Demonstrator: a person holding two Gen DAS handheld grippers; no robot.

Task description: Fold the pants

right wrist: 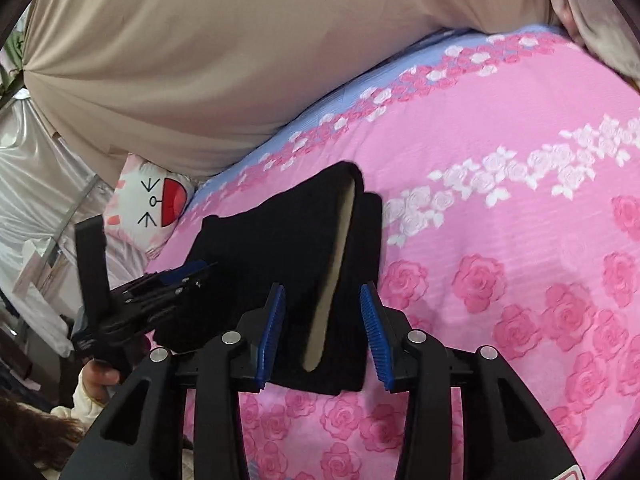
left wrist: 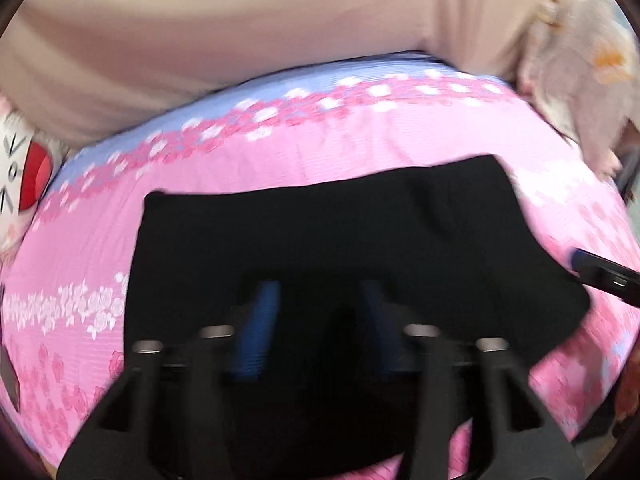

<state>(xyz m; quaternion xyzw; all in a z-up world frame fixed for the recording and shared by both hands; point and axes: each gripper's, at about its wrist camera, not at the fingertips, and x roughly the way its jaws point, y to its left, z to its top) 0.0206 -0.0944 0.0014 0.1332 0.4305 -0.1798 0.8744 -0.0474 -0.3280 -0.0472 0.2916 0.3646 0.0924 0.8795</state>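
Observation:
The black pants (left wrist: 340, 240) lie folded in a compact bundle on the pink rose-print bedspread (left wrist: 80, 248). In the right wrist view the pants (right wrist: 280, 248) show a pale lining along an open fold edge. My left gripper (left wrist: 316, 292) is open, its blue pads low over the near part of the pants, blurred. My right gripper (right wrist: 324, 308) is open, its jaws either side of the pants' near end. The right gripper also shows at the right edge of the left wrist view (left wrist: 600, 272). The left gripper shows at the pants' left side in the right wrist view (right wrist: 172, 280).
A beige blanket (right wrist: 200, 60) is heaped along the far side of the bed. A cartoon-face pillow (right wrist: 160, 200) lies at the far left. A floral cloth (left wrist: 580, 72) sits at the far right. The bedspread's blue band (right wrist: 320, 112) runs below the blanket.

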